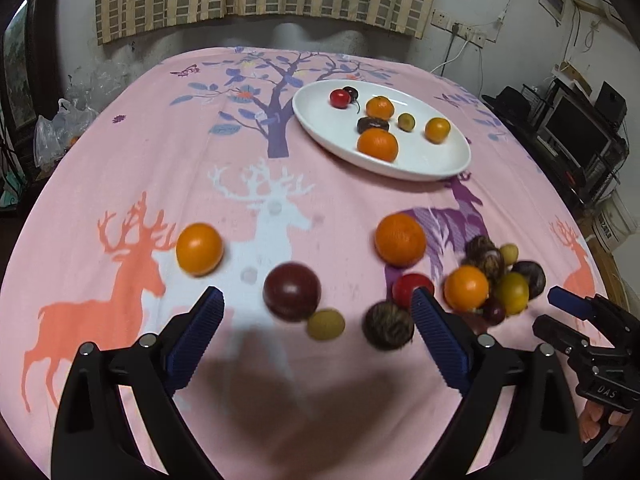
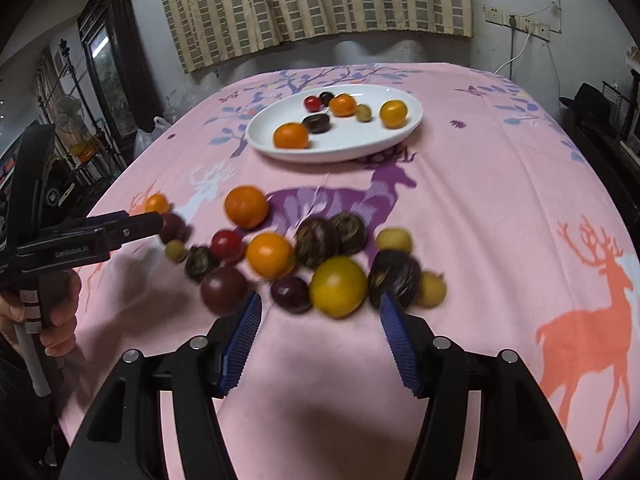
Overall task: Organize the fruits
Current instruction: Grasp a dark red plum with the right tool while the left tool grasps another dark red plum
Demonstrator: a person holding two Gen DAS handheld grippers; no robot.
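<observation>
Nearest, the left gripper (image 1: pixel 316 300) gapes wide with nothing between its ribbed blue pads, a dark red plum (image 1: pixel 292 291) just past them. Likewise the right gripper (image 2: pixel 320 306) stands parted and empty, short of a yellow fruit (image 2: pixel 338 286). Beyond the loose round fruits on the pink deer-print cloth (image 2: pixel 500 208), the white oval plate (image 1: pixel 440 160) holds oranges, cherries and small fruits.

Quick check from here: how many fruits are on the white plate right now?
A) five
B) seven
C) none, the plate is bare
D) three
B: the white plate holds seven fruits: three orange fruits, a red cherry with a dark one beside it, a dark brown fruit and a small green fruit. The right wrist view shows the same seven.
</observation>
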